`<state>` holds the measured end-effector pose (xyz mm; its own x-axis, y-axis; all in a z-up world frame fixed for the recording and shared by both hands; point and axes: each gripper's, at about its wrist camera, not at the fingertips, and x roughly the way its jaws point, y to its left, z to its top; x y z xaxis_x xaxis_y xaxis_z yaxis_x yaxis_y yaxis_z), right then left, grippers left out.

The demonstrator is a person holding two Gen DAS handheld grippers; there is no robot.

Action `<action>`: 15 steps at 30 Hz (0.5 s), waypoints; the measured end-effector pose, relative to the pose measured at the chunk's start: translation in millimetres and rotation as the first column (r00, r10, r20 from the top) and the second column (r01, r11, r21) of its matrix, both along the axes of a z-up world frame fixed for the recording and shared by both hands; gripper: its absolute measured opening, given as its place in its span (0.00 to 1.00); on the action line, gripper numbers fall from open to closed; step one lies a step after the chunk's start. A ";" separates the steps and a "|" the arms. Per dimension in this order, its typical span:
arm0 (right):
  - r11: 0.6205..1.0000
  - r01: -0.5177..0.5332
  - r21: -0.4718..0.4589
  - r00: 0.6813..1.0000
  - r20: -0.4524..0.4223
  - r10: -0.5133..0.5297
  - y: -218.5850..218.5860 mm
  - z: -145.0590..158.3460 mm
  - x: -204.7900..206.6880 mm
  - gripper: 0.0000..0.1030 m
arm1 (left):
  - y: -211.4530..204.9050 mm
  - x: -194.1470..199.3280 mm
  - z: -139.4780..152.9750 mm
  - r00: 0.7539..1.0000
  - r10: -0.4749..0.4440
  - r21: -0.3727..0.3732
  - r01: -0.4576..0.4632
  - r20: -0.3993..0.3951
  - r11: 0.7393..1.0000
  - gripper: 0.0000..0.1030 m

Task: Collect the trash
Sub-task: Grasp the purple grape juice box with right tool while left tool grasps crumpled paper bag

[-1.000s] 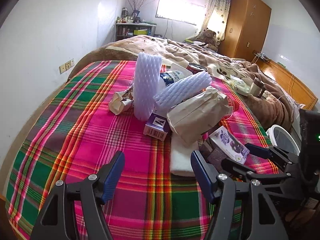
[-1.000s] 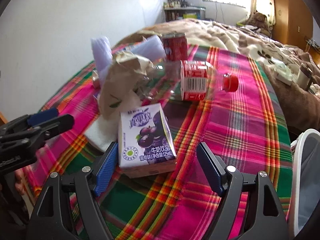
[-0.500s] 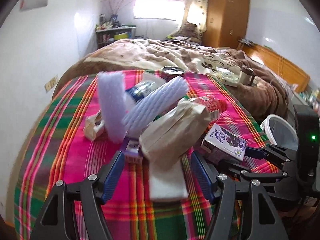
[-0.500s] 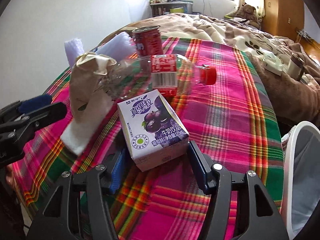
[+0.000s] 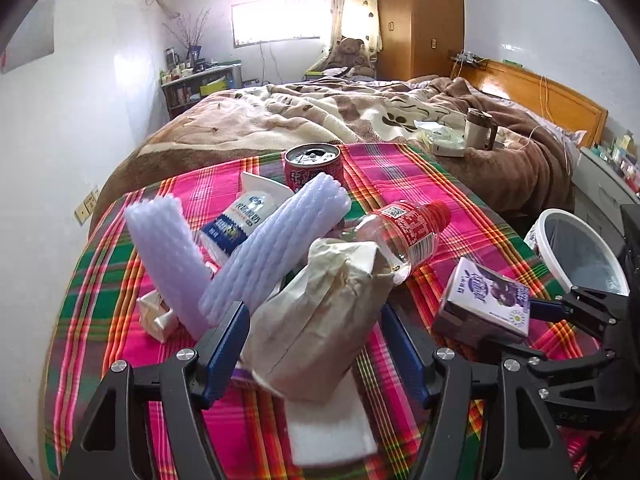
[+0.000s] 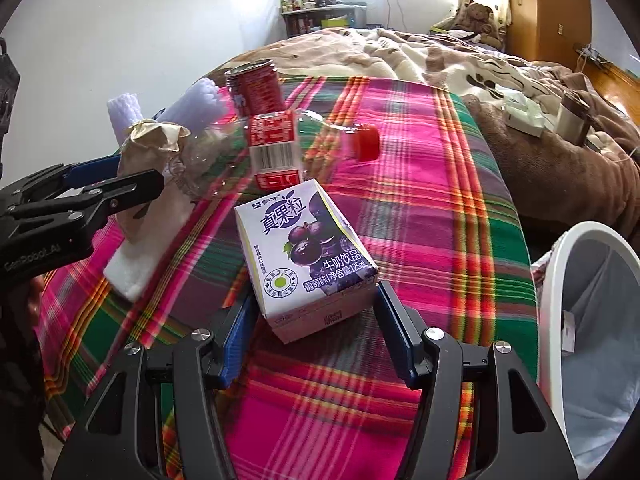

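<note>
Since a second ago the right gripper (image 6: 312, 320) has been closed from a wide stance onto the purple milk carton (image 6: 306, 258), whose base is now clamped between the blue pads, and the carton is seen lifted clear of the plaid cloth (image 6: 420, 208) in the left wrist view; meanwhile the left gripper (image 5: 314, 344) has been carried forward, so that the crumpled brown paper bag (image 5: 320, 320) is now framed between its fingers. Those fingers are held about half spread and unchanged; the bag appears flanked rather than pinched, though contact at the pads cannot be ruled out. From this it is judged that one piece of trash is secured and ready to be taken to the white bin (image 6: 592, 340), which stands just beside the cloth's right edge, while a second pick is being lined up. Left on the cloth are a clear plastic bottle with a red cap (image 5: 404, 236), a red can (image 5: 314, 166), two lilac foam sleeves (image 5: 276, 252), a blue-and-white pouch (image 5: 240, 222) and a white foam pad (image 5: 328, 428) under the bag. The cloth is spread on a bed; beyond it a brown blanket (image 5: 280, 120), a wooden wardrobe (image 5: 420, 16), a bright window (image 5: 276, 20) and a teddy bear (image 5: 352, 54) are seen.
</note>
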<state>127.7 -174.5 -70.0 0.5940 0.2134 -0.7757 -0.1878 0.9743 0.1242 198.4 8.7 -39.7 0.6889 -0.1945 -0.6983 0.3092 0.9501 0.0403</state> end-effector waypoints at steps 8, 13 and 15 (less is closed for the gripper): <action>1.000 -0.006 0.017 1.000 0.004 0.006 -4.2 -0.5 0.0 0.58 | 2.1 1.8 -2.8 1.000 0.018 -0.041 -0.019 -0.021 0.999 0.47; 1.000 -0.007 0.021 1.000 0.027 0.007 -6.4 2.1 -5.0 0.58 | 0.2 -4.2 1.4 1.000 0.021 -0.044 -0.021 -0.007 0.999 0.40; 1.000 -0.007 0.025 0.999 0.035 0.006 -7.7 3.3 -6.1 0.58 | 1.4 -6.4 2.6 1.000 0.025 -0.062 -0.025 -0.009 0.998 0.40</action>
<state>121.6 -182.3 -66.7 0.6194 0.2368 -0.7485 -0.1988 0.9697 0.1422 192.0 10.1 -37.1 0.6886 -0.2207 -0.6908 0.2853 0.9582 -0.0217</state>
